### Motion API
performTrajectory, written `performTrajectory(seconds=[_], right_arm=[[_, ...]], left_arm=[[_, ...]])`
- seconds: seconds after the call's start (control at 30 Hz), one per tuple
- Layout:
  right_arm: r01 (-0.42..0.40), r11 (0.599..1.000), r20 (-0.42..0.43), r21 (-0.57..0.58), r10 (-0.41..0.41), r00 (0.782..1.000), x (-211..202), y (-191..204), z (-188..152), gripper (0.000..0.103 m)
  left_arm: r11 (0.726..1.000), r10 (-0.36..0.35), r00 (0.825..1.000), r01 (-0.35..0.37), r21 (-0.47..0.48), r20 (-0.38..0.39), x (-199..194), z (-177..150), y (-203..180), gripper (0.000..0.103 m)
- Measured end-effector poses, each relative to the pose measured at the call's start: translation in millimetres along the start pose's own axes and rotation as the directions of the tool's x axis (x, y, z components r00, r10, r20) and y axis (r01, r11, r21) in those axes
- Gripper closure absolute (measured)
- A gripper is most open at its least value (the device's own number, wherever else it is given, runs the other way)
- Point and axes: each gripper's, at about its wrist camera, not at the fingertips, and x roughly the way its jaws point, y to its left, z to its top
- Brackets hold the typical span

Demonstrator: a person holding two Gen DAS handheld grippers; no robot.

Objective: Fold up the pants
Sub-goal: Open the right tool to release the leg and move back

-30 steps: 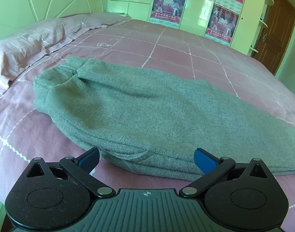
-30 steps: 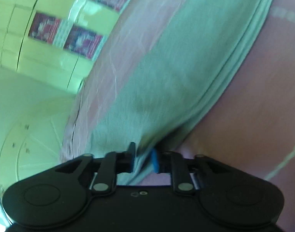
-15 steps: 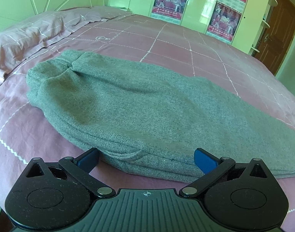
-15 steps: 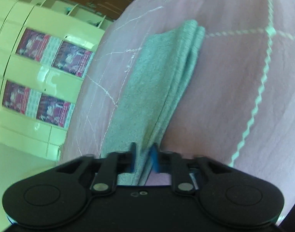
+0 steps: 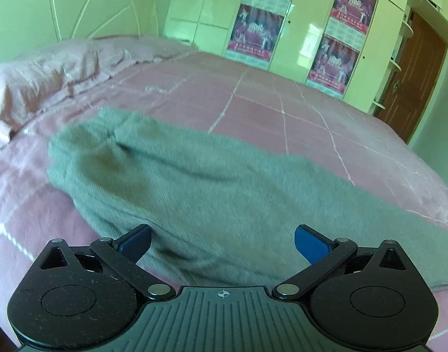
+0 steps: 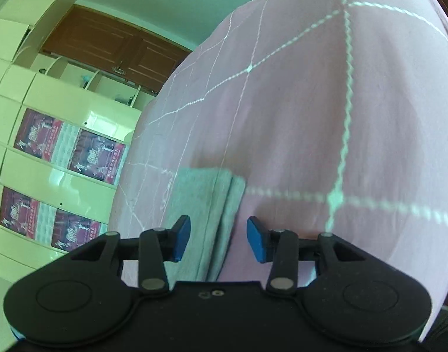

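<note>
— What did the left wrist camera show?

— The left tongs (image 5: 222, 242) were spread wide with nothing between them, held low over the near edge of the grey pants (image 5: 212, 193). The pants lay lengthwise across the pink bed (image 5: 282, 111), the bunched waist end toward the pillow (image 5: 47, 73) on the left and the legs running off to the right. Behind the bed stood a wardrobe (image 5: 300, 29) with posters (image 5: 254, 33) on its doors, and a brown door (image 5: 411, 76) at the right.

— And the right wrist camera?

— The right tongs (image 6: 219, 239) were parted as well, gripping nothing. The leg ends of the pants (image 6: 206, 202) lay flat on the bed (image 6: 312, 102), layered, their tip reaching just ahead of the blue pads (image 6: 257, 242) and lying in line with the gap between them. That view was tilted.
</note>
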Motion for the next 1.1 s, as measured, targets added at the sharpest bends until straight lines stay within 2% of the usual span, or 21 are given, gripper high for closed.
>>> performTrajectory(seconds=[0.1,0.13,0.17,0.2,0.23,0.27,0.33,0.4,0.43,0.47,0.5,0.53,0.57,0.6,0.67,0.8,0.87,0.9,0.97,1.1], right_arm=[[-0.007,1.000,-0.052,-0.027,0.006,0.999,19,2,6,0.069],[0.015,0.997,-0.065,-0.071,-0.019,0.998,22,7,7,0.073],[0.047,0.990,-0.072,-0.137,-0.057,0.996,24,15,6,0.096],[0.051,0.976,-0.071,-0.211,-0.068,0.995,23,27,8,0.095],[0.017,0.953,-0.062,-0.303,-0.038,0.997,16,43,11,0.096],[-0.026,0.923,-0.048,-0.384,0.008,0.999,7,60,12,0.096],[-0.130,0.852,-0.033,-0.508,0.132,0.991,-17,89,15,0.097],[-0.194,0.786,-0.015,-0.587,0.230,0.973,-38,99,13,0.097],[-0.200,0.776,-0.006,-0.598,0.246,0.969,-41,92,13,0.097],[-0.173,0.796,-0.006,-0.580,0.208,0.978,-32,76,15,0.097],[-0.106,0.853,-0.041,-0.511,0.099,0.994,-12,53,19,0.097],[-0.025,0.908,-0.095,-0.418,-0.016,0.995,7,29,22,0.097],[0.001,0.933,-0.116,-0.361,-0.046,0.992,15,10,18,0.097],[-0.023,0.933,-0.092,-0.358,-0.010,0.996,12,4,13,0.097],[-0.017,0.928,-0.064,-0.371,-0.007,0.998,7,7,2,0.096],[-0.019,0.953,-0.084,-0.304,-0.007,0.996,10,4,6,0.095],[-0.025,0.957,-0.086,-0.289,0.000,0.996,4,4,7,0.092],[-0.018,0.949,-0.057,-0.316,0.000,0.998,-3,11,6,0.087],[-0.001,0.921,0.004,-0.389,0.003,1.000,-14,18,3,0.086],[-0.032,0.868,0.020,-0.495,0.049,0.999,-31,39,-8,0.085]], left_arm=[[0.994,0.080,0.997,-0.080,0.069,0.000,19,8,-1,0.000],[0.988,0.115,0.993,-0.114,0.105,-0.005,27,8,-1,0.000],[0.975,0.160,0.987,-0.154,0.162,-0.025,37,5,-3,0.000],[0.957,0.203,0.978,-0.187,0.220,-0.053,47,0,-5,0.000],[0.958,0.207,0.975,-0.185,0.221,-0.082,53,-1,-4,0.000],[0.963,0.195,0.978,-0.176,0.202,-0.078,52,1,-2,0.000],[0.968,0.183,0.980,-0.165,0.189,-0.082,51,2,1,0.000],[0.970,0.177,0.981,-0.160,0.186,-0.081,50,2,2,0.000],[0.971,0.175,0.981,-0.158,0.182,-0.083,51,2,2,0.000],[0.971,0.173,0.981,-0.156,0.179,-0.083,51,3,3,0.000],[0.972,0.171,0.982,-0.155,0.176,-0.083,51,1,2,0.000],[0.973,0.169,0.982,-0.152,0.176,-0.084,51,1,2,0.000],[0.972,0.170,0.982,-0.153,0.179,-0.086,52,1,1,0.000],[0.971,0.173,0.981,-0.155,0.184,-0.086,53,1,1,0.000],[0.971,0.168,0.982,-0.149,0.187,-0.087,52,0,2,0.000],[0.970,0.167,0.983,-0.149,0.190,-0.083,52,-1,3,0.000],[0.971,0.167,0.983,-0.151,0.188,-0.077,52,-2,3,0.000],[0.971,0.167,0.983,-0.150,0.187,-0.074,51,-2,3,0.000],[0.971,0.162,0.985,-0.148,0.188,-0.059,46,-1,5,0.000],[0.983,0.158,0.987,-0.160,0.093,0.022,17,0,26,0.000]])
